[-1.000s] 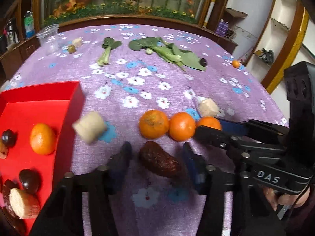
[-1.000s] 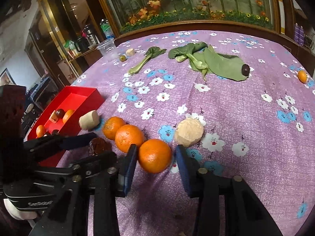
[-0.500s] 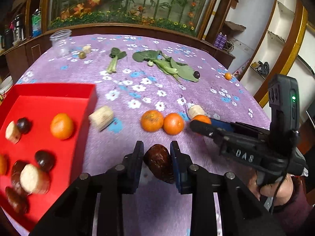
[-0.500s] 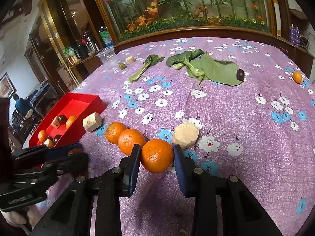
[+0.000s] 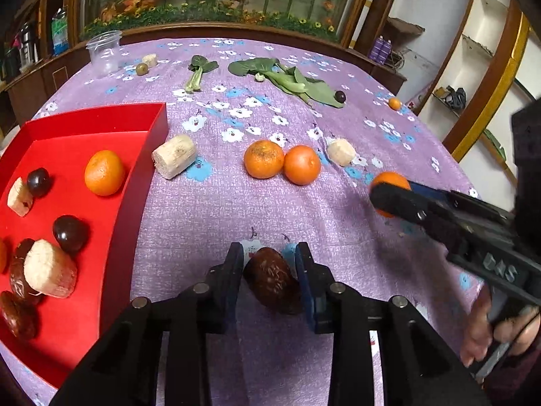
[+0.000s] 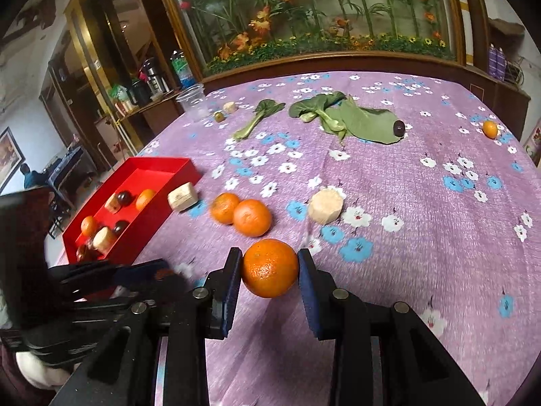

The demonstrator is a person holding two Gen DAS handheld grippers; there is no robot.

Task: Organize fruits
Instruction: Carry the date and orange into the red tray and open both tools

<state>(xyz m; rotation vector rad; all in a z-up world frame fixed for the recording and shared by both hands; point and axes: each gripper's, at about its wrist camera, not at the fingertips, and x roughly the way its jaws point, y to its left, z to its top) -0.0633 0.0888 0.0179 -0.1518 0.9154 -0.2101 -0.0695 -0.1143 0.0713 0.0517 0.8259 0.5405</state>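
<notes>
Three oranges (image 6: 251,217), two grippers (image 6: 269,272)

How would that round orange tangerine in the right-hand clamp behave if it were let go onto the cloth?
The round orange tangerine would probably roll, being near-spherical. Its dimpled peel likely grips the right gripper pads well. It seems firm, keeping its shape under the squeeze.
</notes>
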